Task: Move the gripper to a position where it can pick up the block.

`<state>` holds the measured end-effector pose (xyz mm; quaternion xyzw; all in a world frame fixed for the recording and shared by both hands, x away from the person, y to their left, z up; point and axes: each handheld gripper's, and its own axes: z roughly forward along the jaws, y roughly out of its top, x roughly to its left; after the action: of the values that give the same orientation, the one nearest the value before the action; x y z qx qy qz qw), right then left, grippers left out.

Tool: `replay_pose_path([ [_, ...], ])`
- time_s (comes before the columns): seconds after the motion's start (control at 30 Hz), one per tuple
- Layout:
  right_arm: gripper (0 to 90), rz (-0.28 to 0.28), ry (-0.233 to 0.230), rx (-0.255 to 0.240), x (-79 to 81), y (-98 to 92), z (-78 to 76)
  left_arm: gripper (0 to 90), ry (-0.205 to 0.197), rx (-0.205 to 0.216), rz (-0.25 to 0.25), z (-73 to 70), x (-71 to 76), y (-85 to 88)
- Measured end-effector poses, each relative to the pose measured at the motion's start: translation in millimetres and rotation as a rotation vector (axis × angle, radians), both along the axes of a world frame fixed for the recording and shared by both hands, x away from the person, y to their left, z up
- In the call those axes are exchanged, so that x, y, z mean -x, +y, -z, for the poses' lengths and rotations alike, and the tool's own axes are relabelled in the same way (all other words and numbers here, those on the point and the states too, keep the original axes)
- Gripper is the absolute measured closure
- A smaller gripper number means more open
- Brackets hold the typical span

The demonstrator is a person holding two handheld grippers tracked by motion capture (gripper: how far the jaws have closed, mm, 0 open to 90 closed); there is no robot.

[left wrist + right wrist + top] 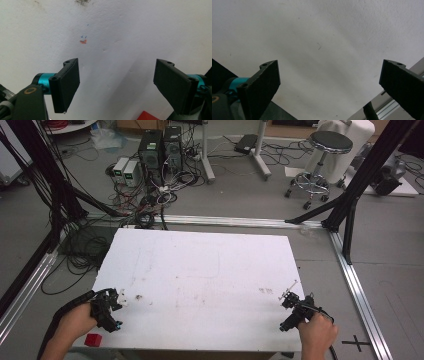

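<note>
Both grippers, left (pixel 121 301) & right (pixel 286 295), sit at the table's (pixel 200 270) near corners w/ jaws wide apart, empty; we read it as parked, red block (pixel 93 339) at the near-left edge, untouched.

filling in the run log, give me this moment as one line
left gripper: open, empty | right gripper: open, empty | red block: near table edge
</note>
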<state>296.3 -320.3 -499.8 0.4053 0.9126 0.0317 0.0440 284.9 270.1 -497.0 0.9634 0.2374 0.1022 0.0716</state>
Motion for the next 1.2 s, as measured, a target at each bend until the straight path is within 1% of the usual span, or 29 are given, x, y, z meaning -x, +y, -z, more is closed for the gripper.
replay_pose_path([
  [0.33, 2.5, 0.004, -0.006, -0.003, 0.9, -0.3, -2.7, 21.4, -0.002, 0.005, 0.002, -2.4, -0.3, 0.2],
  [0.5, 2.5, 0.000, -0.009, 0.002, 1.2, 0.5, -2.7, 21.4, -0.006, 0.033, 0.003, -1.9, 0.5, 0.4],
  [0.57, 2.5, -0.009, -0.007, 0.005, 0.8, 1.0, -2.4, 21.4, -0.008, 0.027, 0.005, -1.2, 0.2, 0.3],
  [0.63, 2.5, -0.006, -0.008, 0.007, 0.9, 1.7, -2.5, 21.4, -0.010, 0.022, 0.007, -0.8, -0.1, 0.1],
  [0.83, 2.5, -0.006, -0.011, 0.003, 1.7, 1.5, -3.1, 21.4, -0.014, 0.029, 0.015, -0.6, 0.8, -0.1],
  [0.97, 2.5, -0.012, -0.009, 0.006, 2.0, 1.8, -2.9, 21.4, -0.025, 0.023, 0.039, -0.5, 1.0, 0.6],
  [1.1, 2.5, -0.015, -0.007, 0.010, 1.9, 2.3, -1.8, 21.3, -0.033, 0.029, 0.057, -1.4, 1.9, 1.9],
  [1.2, 2.5, -0.011, -0.011, 0.006, 2.0, 2.1, -2.8, 21.3, -0.047, 0.035, 0.075, -2.3, 2.7, 3.6],
])
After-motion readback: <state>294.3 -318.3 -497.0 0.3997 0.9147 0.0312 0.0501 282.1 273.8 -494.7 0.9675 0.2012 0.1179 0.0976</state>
